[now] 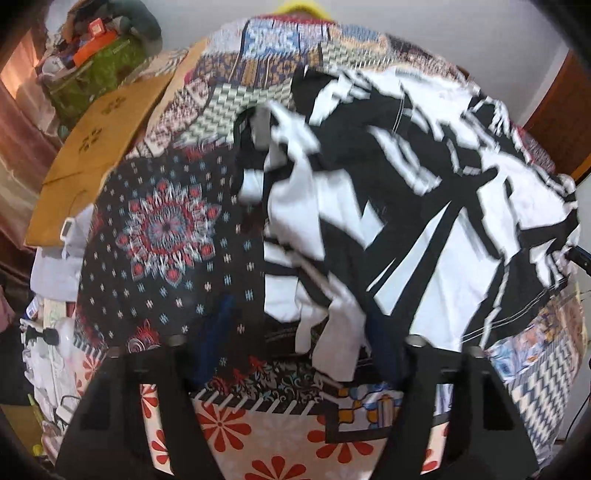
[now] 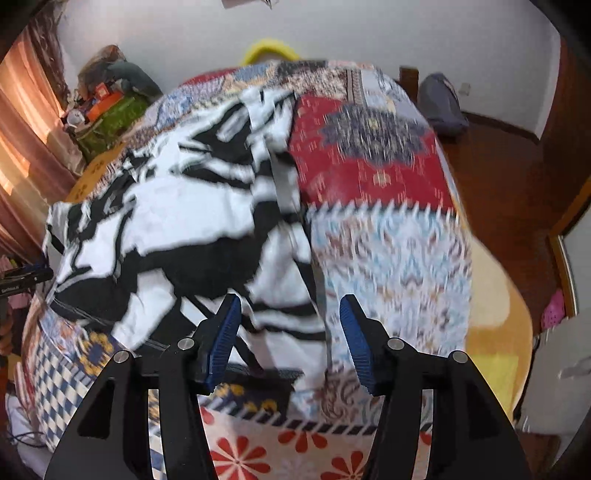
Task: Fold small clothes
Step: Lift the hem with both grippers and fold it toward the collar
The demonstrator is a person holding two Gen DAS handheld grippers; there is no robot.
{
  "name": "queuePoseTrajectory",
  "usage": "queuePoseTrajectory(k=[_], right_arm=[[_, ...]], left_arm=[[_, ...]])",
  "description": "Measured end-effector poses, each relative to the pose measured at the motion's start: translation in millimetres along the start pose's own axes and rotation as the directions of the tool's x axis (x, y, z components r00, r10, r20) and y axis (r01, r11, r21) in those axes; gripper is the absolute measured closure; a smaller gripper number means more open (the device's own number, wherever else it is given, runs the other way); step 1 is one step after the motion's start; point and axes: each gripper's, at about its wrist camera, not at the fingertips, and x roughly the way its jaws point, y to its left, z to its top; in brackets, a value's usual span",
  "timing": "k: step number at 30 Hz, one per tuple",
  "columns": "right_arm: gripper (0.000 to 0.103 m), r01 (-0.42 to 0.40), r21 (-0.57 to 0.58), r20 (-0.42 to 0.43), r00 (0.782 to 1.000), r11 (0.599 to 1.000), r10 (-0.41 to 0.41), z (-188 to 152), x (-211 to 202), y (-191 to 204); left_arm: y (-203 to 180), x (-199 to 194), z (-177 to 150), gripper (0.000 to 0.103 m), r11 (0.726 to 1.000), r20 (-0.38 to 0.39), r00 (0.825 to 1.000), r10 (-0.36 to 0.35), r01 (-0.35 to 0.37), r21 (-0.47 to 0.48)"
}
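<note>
Blue-padded fingers [image 2: 221, 328] of the right gripper [image 2: 290, 332] stand spread apart, holding nothing, above the near edge of a black-and-white garment [image 2: 177, 229]. It lies rumpled on a patchwork bedspread [image 2: 388, 251]; its long axis cannot be told. White walls [image 2: 184, 33] stand behind the bed. Left gripper [image 1: 295, 354] is blurred; its state cannot be told.

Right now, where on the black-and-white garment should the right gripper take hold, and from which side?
Probably the near edge of the black-and-white garment, which lies flat on the patchwork bedspread just ahead of the right gripper. Its fingers stand open astride that edge, so coming straight forward and low looks best.
</note>
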Motion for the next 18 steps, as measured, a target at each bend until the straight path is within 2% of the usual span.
queuePoseTrajectory(k=[1, 2, 4, 6, 7, 10, 11, 15, 18], right_arm=[[0.051, -0.005, 0.003, -0.014, 1.0, 1.0, 0.005, -3.0, 4.6, -1.5], [0.051, -0.009, 0.005, -0.022, 1.0, 1.0, 0.009, -4.8, 7.9, -2.3], [0.051, -0.028, 0.018, -0.046, 0.999, 0.999, 0.028, -8.8, 16.2, -4.0], [0.051, -0.044, 0.024, -0.074, 0.996, 0.999, 0.046, -12.6, 24.6, -3.3], [0.056, -0.043, 0.012, -0.072, 0.996, 0.999, 0.043, -14.9, 26.1, -0.5], [0.089, -0.098, -0.01, -0.094, 0.991, 0.995, 0.096, -17.6, 23.8, 7.0], [0.094, -0.109, -0.016, -0.103, 0.989, 0.994, 0.107, -18.0, 21.0, 10.3], [0.095, -0.106, -0.095, -0.085, 0.992, 0.99, 0.098, -19.3, 1.8, 23.6], [0.096, -0.111, -0.136, 0.008, 0.993, 0.984, 0.114, -14.2, -24.1, 31.7]], left_arm=[[0.3, 3.4, -1.4, 0.055, 1.0, -0.006, 1.0, 0.006, -0.006, -0.002], [0.9, 4.8, -1.9, 0.059, 1.0, -0.008, 1.0, 0.002, -0.002, -0.007], [3.1, 4.8, -1.5, 0.079, 1.0, -0.007, 1.0, -0.016, 0.016, -0.027], [4.6, 0.5, -0.8, 0.088, 0.999, 0.008, 0.999, -0.033, 0.034, -0.041], [4.4, -1.5, -0.7, 0.092, 0.999, 0.016, 0.999, -0.034, 0.034, -0.041], [3.2, -15.7, -0.7, 0.096, 0.999, 0.05, 0.998, -0.033, 0.034, -0.029], [3.4, -21.1, -0.4, 0.096, 0.999, 0.062, 0.997, -0.036, 0.038, -0.025], [4.1, -51.8, 2.1, 0.097, 0.997, 0.129, 0.989, -0.074, 0.077, -0.018], [4.2, -77.6, 10.2, 0.098, 0.995, 0.191, 0.977, -0.091, 0.095, -0.012]])
